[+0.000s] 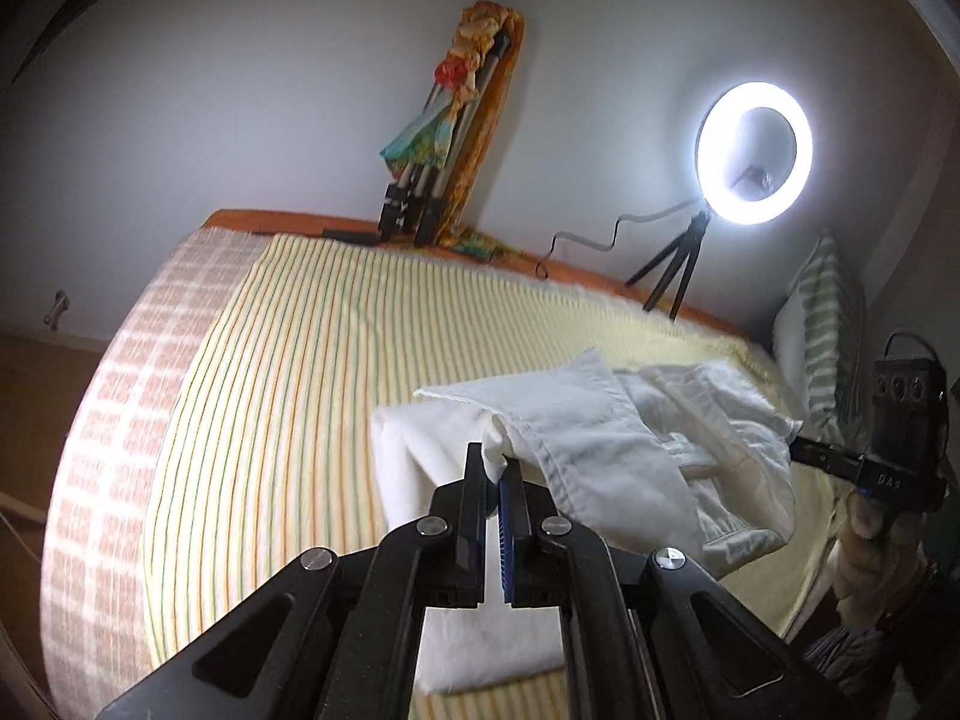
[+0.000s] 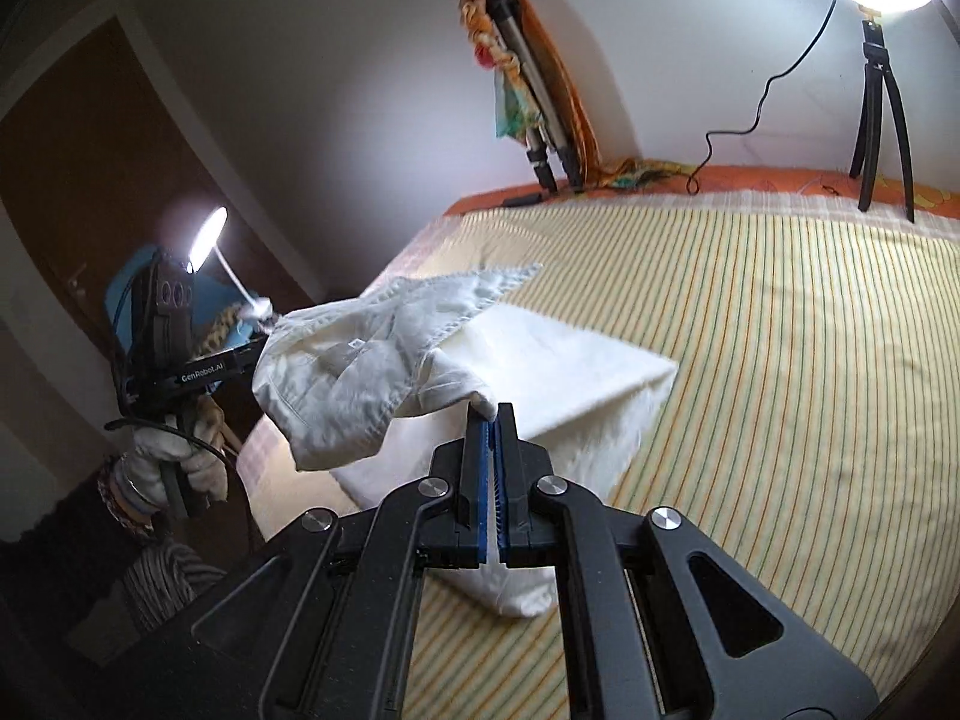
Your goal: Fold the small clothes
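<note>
two grippers lift a little white garment over the bed

the small white garment [image 1: 606, 444] is up in the air, held between two grippers. it hangs over the striped bed [image 1: 252, 372] and does not lie flat. it sags in the middle, and it looks bunched and wrinkled.

the left gripper [image 1: 499, 463] has its jaws pressed together on one corner of the cloth. the right gripper [image 2: 493, 417] also has its jaws squeezed shut on another corner. in the left view you can see the right gripper off to the side, pinching the far end.

under the garment sits a white folded cloth [image 2: 564, 372] on the bed, like a thick pad. the garment is just above it and may brush it, but i cannot tell.

i think the step now is carrying the garment to a spot where it can be laid down. it has not been folded yet. next, the two hands should pull the corners apart so the cloth goes smooth, then lower it flat on the bed. both should go down together, or it will crumple.

counting things: two grippers, one garment in the air, one white folded cloth, one bed. at the back there is one ring light [image 1: 755, 151] on a small tripod, and one folded tripod [image 1: 444, 144] leaning on the wall with bright cloth on it. the right view also shows one small lamp [image 2: 207, 237].
</note>
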### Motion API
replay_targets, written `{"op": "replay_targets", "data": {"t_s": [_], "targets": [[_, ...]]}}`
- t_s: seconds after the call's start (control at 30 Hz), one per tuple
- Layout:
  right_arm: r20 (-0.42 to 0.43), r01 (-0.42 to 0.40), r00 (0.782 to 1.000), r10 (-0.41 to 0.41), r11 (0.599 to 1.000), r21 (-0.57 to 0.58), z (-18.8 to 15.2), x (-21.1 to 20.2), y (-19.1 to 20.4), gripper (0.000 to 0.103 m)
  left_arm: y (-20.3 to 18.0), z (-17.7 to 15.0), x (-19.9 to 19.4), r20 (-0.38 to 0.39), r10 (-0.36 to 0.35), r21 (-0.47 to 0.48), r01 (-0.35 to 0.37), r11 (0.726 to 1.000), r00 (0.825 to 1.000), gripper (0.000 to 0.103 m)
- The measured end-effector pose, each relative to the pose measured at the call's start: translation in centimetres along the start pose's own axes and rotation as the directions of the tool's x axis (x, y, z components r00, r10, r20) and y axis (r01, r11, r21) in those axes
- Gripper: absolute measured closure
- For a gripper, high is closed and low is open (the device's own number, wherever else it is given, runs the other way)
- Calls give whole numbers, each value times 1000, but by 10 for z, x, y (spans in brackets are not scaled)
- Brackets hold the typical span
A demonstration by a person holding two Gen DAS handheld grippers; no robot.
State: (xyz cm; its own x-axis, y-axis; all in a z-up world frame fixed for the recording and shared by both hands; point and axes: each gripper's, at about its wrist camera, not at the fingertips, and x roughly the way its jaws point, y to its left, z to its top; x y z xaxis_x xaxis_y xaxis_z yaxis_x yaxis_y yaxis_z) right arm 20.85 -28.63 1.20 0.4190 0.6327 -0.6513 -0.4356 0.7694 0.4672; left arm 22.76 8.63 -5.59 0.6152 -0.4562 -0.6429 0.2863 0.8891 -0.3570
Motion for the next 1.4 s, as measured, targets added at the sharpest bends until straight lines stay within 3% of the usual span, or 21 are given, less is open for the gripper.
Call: {"op": "replay_targets", "data": {"t_s": [0.37,0.47,0.53,0.57,0.67,0.8,1.0,1.07,1.13,1.23,1.4], "targets": [[-111,126,983,-144,980,-153,-49,25,13,100,0,-72,4,-160,101,93,-87,992,982,99],[-124,146,979,-163,980,-138,-60,17,7,99,9,-77,-5,-161,85,42,-79,996,983,97],[-115,109,987,-113,993,-44,-61,8,-6,93,17,-73,-12,-140,47,-36,-52,998,989,76],[-98,74,993,-71,997,28,-62,3,-15,87,23,-70,-15,-125,25,-83,-36,996,992,72],[-41,-59,997,71,970,236,-61,-5,-41,70,38,-61,-16,-101,-64,-232,39,972,993,68],[15,-141,989,148,901,411,-56,4,-66,65,54,-58,-2,-89,-179,-410,128,903,980,60],[-33,-152,980,195,851,502,-54,41,-72,65,51,-64,32,-172,-237,-488,126,864,956,68],[-50,-169,973,226,840,516,-56,51,-69,65,54,-66,38,-172,-253,-522,129,843,952,74],[-47,-196,965,258,829,524,-55,59,-66,68,56,-65,37,-156,-260,-535,139,834,953,91],[-36,-210,964,263,841,499,-48,59,-58,95,52,-59,26,-128,-229,-495,138,858,965,99],[-53,-173,978,202,924,341,-37,37,-31,100,30,-51,0,-104,-139,-350,94,932,985,102]]}}
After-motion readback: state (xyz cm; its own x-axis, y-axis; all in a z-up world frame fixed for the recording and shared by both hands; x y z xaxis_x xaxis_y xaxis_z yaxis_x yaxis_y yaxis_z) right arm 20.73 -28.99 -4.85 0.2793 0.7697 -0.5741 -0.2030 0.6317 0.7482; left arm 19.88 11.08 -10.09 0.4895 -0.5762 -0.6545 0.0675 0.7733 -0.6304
